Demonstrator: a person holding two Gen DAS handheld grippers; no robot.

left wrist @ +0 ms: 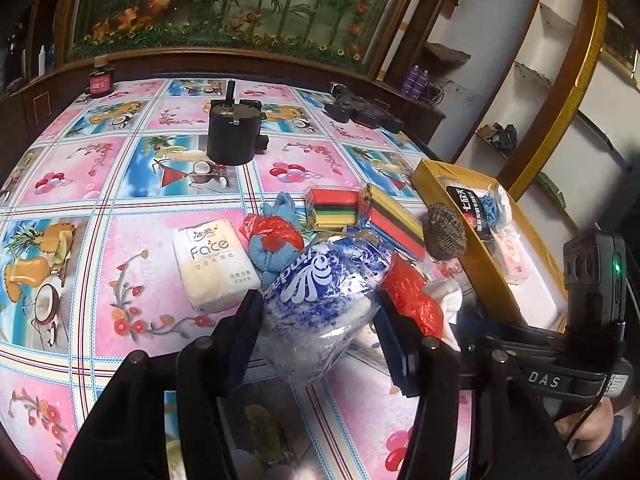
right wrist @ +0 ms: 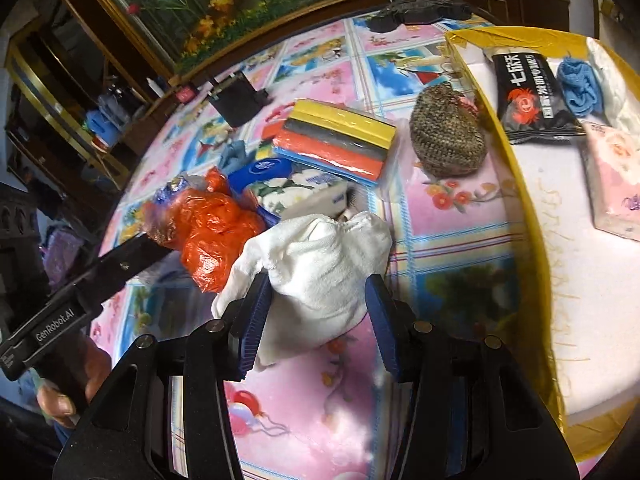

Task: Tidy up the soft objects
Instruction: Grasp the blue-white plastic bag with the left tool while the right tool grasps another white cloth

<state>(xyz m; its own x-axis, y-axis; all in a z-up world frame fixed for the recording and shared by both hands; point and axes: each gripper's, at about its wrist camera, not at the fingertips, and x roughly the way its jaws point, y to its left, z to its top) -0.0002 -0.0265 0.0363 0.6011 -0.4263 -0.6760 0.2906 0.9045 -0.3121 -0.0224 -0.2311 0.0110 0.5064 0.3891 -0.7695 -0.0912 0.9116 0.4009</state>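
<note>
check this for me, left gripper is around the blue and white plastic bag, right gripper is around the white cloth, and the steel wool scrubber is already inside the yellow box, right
Not quite. The steel wool scrubber lies on the tablecloth just outside the yellow box, as the right wrist view shows. The rest holds: the left gripper is around the blue and white plastic bag, and the right gripper is around the white cloth.

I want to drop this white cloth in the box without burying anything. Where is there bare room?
The near part of the yellow cardboard box is bare white floor, below the pink tissue pack. Its far end is crowded: black snack packet, blue cloth. Outside, bare tablecloth lies between the white cloth and the box wall.
</note>
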